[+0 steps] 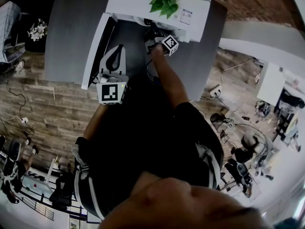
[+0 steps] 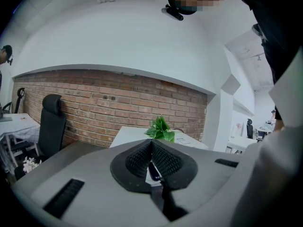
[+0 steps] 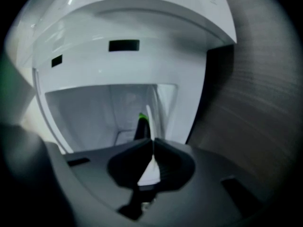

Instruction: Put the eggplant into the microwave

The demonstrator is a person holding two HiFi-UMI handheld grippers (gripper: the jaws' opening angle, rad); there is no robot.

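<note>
Already in the microwave [image 3: 118, 65], the eggplant [image 3: 141, 127] lies at twelve o'clock past the right gripper [image 3: 152, 143], closed and empty like the left gripper [image 2: 151, 144]. Best withdrawn straight back.

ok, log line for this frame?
microwave door open | eggplant inside cavity | right gripper shut, at opening, eggplant just past tips | left gripper shut, empty, near door
</note>
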